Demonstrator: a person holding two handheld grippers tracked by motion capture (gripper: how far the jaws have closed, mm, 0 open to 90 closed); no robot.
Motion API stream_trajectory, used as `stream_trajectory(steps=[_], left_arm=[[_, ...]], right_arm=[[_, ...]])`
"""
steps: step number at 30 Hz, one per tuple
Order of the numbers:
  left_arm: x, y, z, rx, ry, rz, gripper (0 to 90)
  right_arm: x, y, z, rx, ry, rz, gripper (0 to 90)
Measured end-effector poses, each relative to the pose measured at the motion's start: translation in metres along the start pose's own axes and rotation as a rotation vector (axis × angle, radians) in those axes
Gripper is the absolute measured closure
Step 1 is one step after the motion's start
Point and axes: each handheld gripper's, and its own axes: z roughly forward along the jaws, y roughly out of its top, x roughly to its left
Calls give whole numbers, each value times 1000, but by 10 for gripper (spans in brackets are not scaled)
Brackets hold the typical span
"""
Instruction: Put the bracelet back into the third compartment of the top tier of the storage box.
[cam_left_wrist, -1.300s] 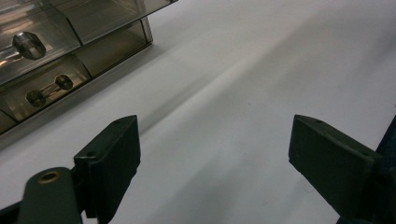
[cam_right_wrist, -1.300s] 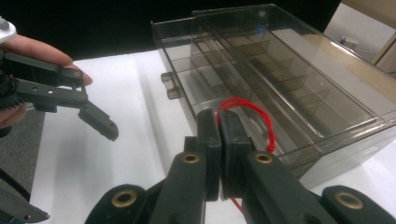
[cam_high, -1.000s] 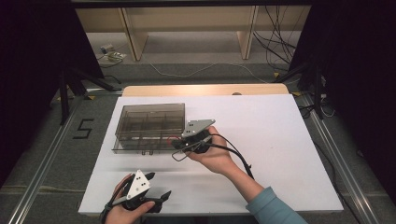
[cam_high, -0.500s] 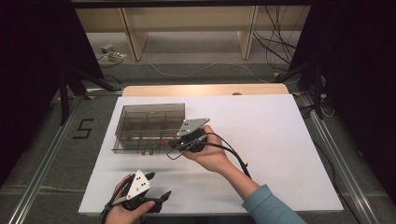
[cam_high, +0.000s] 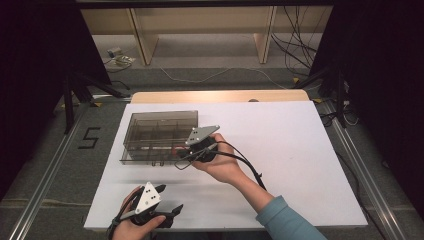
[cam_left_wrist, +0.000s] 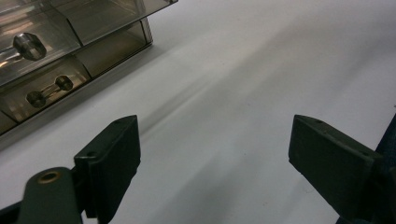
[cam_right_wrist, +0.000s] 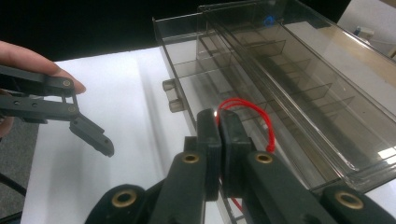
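Observation:
A smoky clear compartment box (cam_high: 150, 131) (cam_right_wrist: 299, 79) lies on the left half of the white table (cam_high: 290, 145). My right gripper (cam_high: 183, 161) (cam_right_wrist: 219, 122) hangs over the box's front right corner, shut on a thin red cord loop (cam_right_wrist: 252, 108) that curls over a compartment. A spot of the red cord (cam_high: 175, 148) shows at the box's front edge. My left gripper (cam_high: 170, 210) (cam_left_wrist: 215, 154) is low over the table near its front edge, jaws wide open with nothing between them. Its fingers (cam_right_wrist: 92, 133) reach in at the left of the right gripper view.
Small metal parts (cam_left_wrist: 29, 45) (cam_left_wrist: 46, 91) lie in the box's compartments (cam_left_wrist: 70, 46). A wooden board edge (cam_high: 220, 96) borders the table's far side. Metal rails (cam_high: 50, 170) run along both sides, and cables (cam_high: 295, 45) lie on the floor beyond.
My right gripper has edged a little left and farther onto the box with the red cord. The left gripper has stayed put.

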Motion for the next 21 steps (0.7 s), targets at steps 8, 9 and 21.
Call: stream_trajectory(steps=[8, 9, 21], left_arm=[[0, 0, 0, 0, -1, 1, 166], [0, 0, 0, 0, -1, 0, 166], [0, 0, 0, 0, -4, -2, 167]], right_arm=[[0, 2, 3, -1, 4, 3, 883], [0, 2, 4, 2, 5, 3, 883], [-2, 1, 10, 11, 14, 13, 883]])
